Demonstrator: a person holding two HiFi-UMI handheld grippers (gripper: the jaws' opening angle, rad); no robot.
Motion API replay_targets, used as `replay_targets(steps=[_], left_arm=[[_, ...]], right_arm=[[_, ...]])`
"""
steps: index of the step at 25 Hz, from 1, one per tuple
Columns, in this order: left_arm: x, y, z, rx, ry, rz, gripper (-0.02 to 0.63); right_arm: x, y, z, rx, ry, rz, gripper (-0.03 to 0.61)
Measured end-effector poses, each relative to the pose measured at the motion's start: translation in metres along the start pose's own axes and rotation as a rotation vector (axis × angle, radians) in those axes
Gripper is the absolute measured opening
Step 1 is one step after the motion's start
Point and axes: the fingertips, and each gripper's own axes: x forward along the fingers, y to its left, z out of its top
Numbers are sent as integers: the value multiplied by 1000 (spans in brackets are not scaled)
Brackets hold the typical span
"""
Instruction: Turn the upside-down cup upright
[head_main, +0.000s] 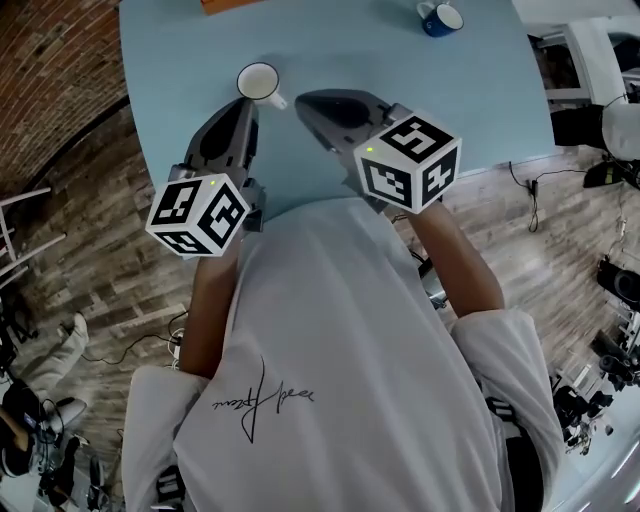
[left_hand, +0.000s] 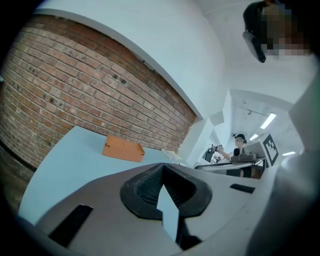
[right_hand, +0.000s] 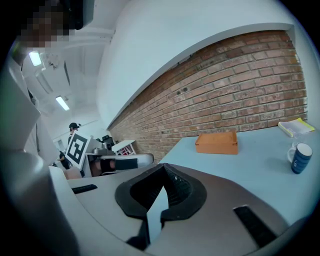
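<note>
A white cup (head_main: 259, 82) with a handle stands on the light blue table (head_main: 480, 100), its round face turned up; whether that face is mouth or base I cannot tell. My left gripper (head_main: 245, 106) hovers just below the cup and slightly left of it, shut and empty. To the right of the cup is my right gripper (head_main: 306, 100), also shut and empty. The cup is hidden from both gripper views. In the left gripper view the left gripper (left_hand: 162, 172) has its jaws meeting at the tips, and so does the right gripper (right_hand: 161, 172) in its own view.
A blue mug (head_main: 440, 17) (right_hand: 301, 158) stands upright at the far right of the table. An orange box (head_main: 230, 5) (left_hand: 123, 149) (right_hand: 216, 142) lies at the far edge by a brick wall (right_hand: 240, 105). A yellowish stack (right_hand: 295, 126) sits beyond the mug.
</note>
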Motion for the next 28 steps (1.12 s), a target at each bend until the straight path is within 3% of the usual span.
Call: replay_targets(steps=[14, 28], left_arm=[[-24, -23, 23, 77, -86, 9, 9], [-27, -16, 20, 106, -83, 23, 9]], right_arm=[[-40, 13, 20, -26, -88, -29, 20], [-40, 19, 21, -26, -111, -35, 20]])
